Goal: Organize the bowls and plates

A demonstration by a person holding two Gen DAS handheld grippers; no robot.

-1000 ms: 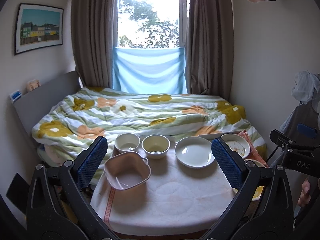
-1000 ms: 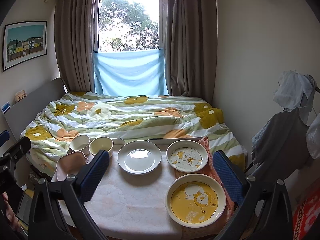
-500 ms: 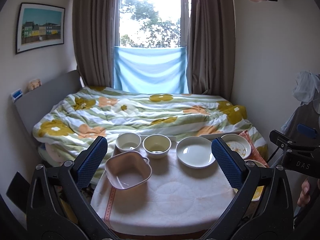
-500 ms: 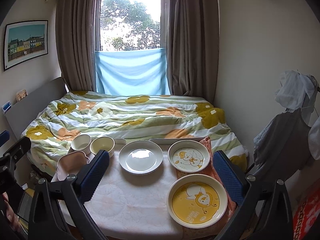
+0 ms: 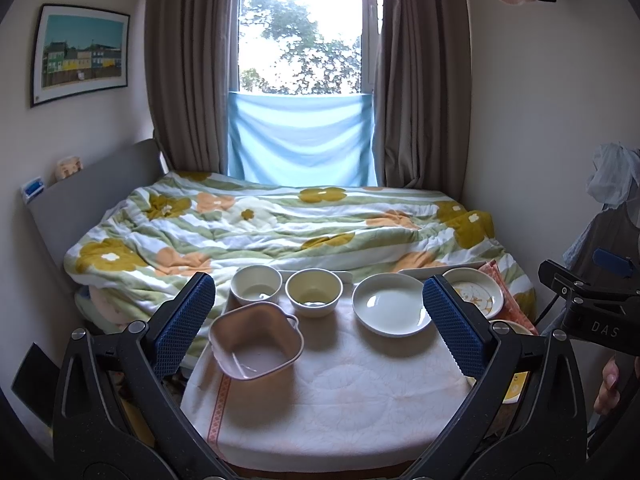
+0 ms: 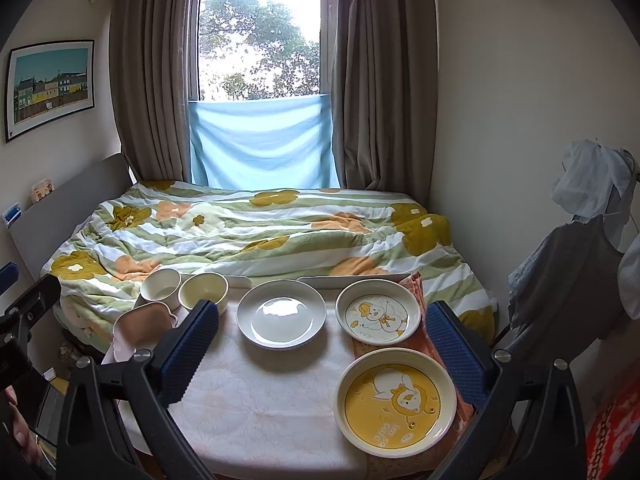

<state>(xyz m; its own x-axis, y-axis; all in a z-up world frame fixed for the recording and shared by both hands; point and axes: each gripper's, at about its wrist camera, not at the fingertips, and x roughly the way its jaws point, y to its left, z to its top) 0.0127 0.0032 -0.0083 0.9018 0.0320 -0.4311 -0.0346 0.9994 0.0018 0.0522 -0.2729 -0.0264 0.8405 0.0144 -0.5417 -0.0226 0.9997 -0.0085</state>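
Observation:
On a small cloth-covered table (image 5: 340, 400) stand a pink square bowl (image 5: 256, 346), a white round bowl (image 5: 256, 289), a cream round bowl (image 5: 314, 292), a plain white plate (image 5: 390, 310) and a small duck-print plate (image 5: 478, 296). In the right wrist view the yellow duck plate (image 6: 394, 398) lies nearest, with the small duck plate (image 6: 378, 314) and white plate (image 6: 281, 314) behind. My left gripper (image 5: 318, 324) is open and empty above the table's front. My right gripper (image 6: 322, 344) is open and empty too.
A bed with a flowered quilt (image 5: 280, 224) lies right behind the table. Curtains and a window (image 5: 304, 40) are beyond. Clothes hang on a rack at the right (image 6: 592, 248). An orange patterned cloth (image 6: 424, 344) lies under the duck plates.
Both views have shifted very slightly; the dishes have not moved and both grippers stay open.

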